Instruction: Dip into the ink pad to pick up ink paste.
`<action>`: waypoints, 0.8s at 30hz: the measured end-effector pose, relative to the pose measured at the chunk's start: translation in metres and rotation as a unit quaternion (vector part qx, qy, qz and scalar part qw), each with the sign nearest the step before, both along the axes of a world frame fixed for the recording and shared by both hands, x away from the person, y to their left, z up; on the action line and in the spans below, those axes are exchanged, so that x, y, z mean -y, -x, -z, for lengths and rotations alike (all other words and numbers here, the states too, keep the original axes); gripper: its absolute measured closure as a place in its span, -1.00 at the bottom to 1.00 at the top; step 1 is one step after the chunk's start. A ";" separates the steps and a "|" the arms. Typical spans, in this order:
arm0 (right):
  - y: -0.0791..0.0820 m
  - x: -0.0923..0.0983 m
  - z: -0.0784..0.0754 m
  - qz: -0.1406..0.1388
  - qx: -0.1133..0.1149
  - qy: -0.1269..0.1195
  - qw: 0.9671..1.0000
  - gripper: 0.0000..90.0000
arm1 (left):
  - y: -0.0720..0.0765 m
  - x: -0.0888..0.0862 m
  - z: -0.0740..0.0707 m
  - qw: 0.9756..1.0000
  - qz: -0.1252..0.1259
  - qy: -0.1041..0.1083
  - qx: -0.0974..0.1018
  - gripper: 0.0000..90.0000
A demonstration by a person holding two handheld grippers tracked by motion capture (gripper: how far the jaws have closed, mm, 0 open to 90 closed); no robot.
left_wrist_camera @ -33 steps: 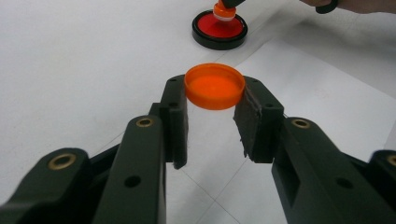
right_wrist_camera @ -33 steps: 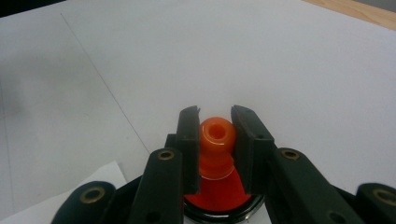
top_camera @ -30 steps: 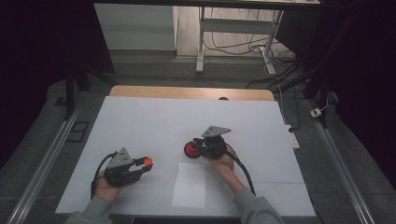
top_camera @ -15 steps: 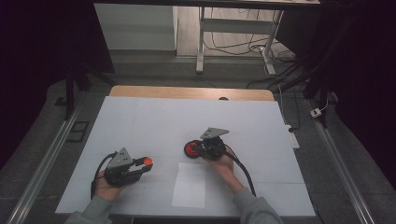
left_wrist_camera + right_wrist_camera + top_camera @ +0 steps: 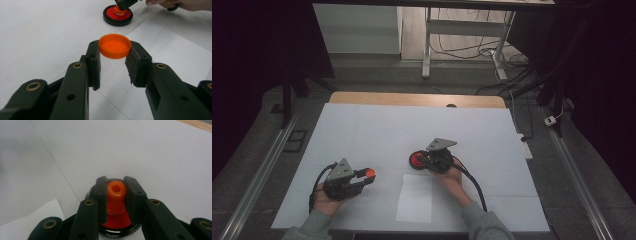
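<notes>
**A:** So what's each claw got right now?

**B:** Left gripper point(image 5: 364, 177) sits lower left of the high view, clenched on an orange cap point(image 5: 114, 46). In the left gripper view that cap is dead centre, pinched between the two pads by its sides, open side up, held off the white table point(image 5: 377, 130).

**A:** And the other one?

**B:** Right gripper point(image 5: 424, 160) is a bit right of centre in the high view, clamped on an orange nozzle point(image 5: 115, 188). In the right gripper view the nozzle stands upright between the pads, lower middle of the frame, over a red disc with a black rim point(image 5: 117, 17).

**A:** Anything else nearby?

**B:** Just a sheet of paper point(image 5: 414, 198) lying flat at bottom centre of the high view, between the two hands.
</notes>
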State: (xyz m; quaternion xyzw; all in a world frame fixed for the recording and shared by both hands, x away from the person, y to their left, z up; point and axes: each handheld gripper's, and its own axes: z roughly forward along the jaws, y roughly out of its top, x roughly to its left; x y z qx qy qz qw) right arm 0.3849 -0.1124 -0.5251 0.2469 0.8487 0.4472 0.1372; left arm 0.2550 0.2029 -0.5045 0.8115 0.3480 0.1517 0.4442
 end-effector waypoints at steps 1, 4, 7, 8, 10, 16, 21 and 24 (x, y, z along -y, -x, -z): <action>0.000 0.000 0.000 -0.001 -0.001 -0.002 1.000 0.62 | 0.000 0.000 0.000 1.000 0.000 0.000 0.000 0.45; 0.000 0.001 0.001 -0.002 0.001 -0.003 1.000 0.62 | 0.000 0.000 0.000 1.000 0.000 0.000 0.000 0.45; 0.000 0.001 0.001 -0.003 0.004 -0.002 1.000 0.62 | 0.000 0.000 0.000 1.000 -0.001 0.001 0.000 0.45; 0.001 0.001 0.001 -0.003 0.005 -0.002 1.000 0.62 | 0.000 0.000 0.000 1.000 -0.001 0.001 0.000 0.45; 0.001 0.001 0.002 -0.004 0.008 -0.007 1.000 0.62 | 0.000 -0.001 -0.001 1.000 -0.001 0.001 0.002 0.45; 0.001 0.002 0.003 -0.003 0.011 -0.009 1.000 0.62 | 0.000 -0.002 -0.001 1.000 -0.002 0.003 0.002 0.45; 0.000 0.002 0.002 -0.006 0.007 -0.011 1.000 0.61 | 0.000 -0.002 -0.002 1.000 -0.003 0.005 0.003 0.45; -0.003 0.007 -0.001 -0.003 -0.011 -0.044 0.999 0.61 | 0.000 -0.004 -0.003 1.000 -0.006 0.008 0.005 0.45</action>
